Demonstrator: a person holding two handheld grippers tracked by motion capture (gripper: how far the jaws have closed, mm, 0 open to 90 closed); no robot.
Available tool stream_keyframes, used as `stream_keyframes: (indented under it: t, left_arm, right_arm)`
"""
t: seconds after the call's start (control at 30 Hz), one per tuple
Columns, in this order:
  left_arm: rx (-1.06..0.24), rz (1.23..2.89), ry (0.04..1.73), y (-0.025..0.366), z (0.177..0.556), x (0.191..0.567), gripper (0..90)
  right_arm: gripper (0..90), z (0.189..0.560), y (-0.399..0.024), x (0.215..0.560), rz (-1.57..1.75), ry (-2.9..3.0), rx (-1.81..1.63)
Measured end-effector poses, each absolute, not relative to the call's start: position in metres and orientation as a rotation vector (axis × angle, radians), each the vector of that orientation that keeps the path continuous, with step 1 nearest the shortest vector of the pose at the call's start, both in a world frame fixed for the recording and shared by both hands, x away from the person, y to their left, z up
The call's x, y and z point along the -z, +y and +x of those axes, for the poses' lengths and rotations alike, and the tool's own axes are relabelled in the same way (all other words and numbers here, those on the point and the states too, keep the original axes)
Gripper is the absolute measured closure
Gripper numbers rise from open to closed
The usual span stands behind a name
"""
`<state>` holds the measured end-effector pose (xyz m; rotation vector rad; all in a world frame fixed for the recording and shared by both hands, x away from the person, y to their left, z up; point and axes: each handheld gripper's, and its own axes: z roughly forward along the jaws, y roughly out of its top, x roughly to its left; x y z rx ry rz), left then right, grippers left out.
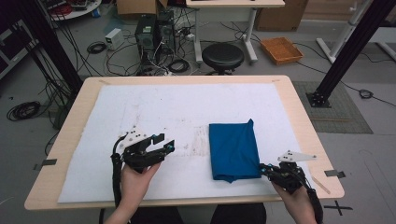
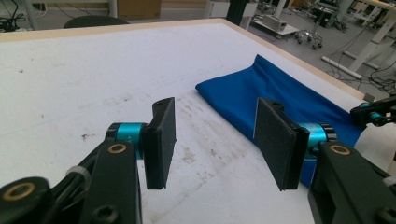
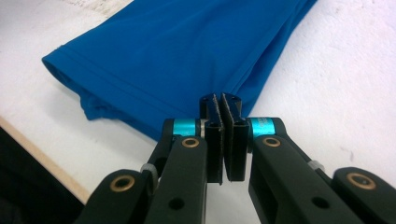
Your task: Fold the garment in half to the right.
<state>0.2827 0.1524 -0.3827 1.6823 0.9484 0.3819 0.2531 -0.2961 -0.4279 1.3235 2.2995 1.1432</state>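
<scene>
A blue cloth, folded into a long rectangle, lies on the white table cover right of centre. My left gripper hovers to the cloth's left, jaws open with nothing between them; the left gripper view has the cloth beyond its right pad and my left gripper over bare cover. My right gripper sits at the cloth's near right corner, shut. In the right gripper view its tips meet at the edge of the cloth; whether they pinch the fabric I cannot tell.
The wooden table edge rims the cover. Behind the table stand a black stool, computer towers with loose cables, and an orange tray on the floor. A black frame post rises at the right.
</scene>
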Motion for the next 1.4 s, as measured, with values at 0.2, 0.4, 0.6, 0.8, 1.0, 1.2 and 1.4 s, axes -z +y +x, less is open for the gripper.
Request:
stream_keyframes:
  t: [0.2, 0.4, 0.6, 0.8, 1.0, 1.2, 1.4]
  left_arm:
    - [-0.374, 1.692, 0.949, 0.152, 0.282, 0.384, 48.7]
    - [-0.372, 1.695, 0.950, 0.153, 0.283, 0.385, 48.7]
    - [-0.373, 1.703, 0.957, 0.156, 0.284, 0.387, 48.6]
    - [-0.372, 1.692, 0.974, 0.162, 0.286, 0.388, 48.5]
    - [-0.364, 1.692, 0.986, 0.167, 0.288, 0.391, 48.5]
    - [-0.360, 1.685, 1.007, 0.173, 0.291, 0.394, 48.5]
    - [-0.372, 1.674, 1.013, 0.178, 0.294, 0.393, 47.1]
  right_arm:
    - [86.3, 0.249, -0.306, 0.434, 1.382, 2.296, -1.138]
    - [72.7, 0.272, -0.310, 0.418, 1.384, 2.219, -1.165]
    - [71.8, 0.342, -0.303, 0.401, 1.425, 2.108, -1.176]
    - [70.0, 0.397, -0.288, 0.408, 1.511, 2.057, -1.150]
    - [89.3, 0.422, -0.278, 0.425, 1.533, 2.104, -1.076]
    - [90.0, 0.425, -0.280, 0.428, 1.486, 2.095, -1.009]
    - [76.9, 0.420, -0.285, 0.427, 1.459, 2.075, -1.000]
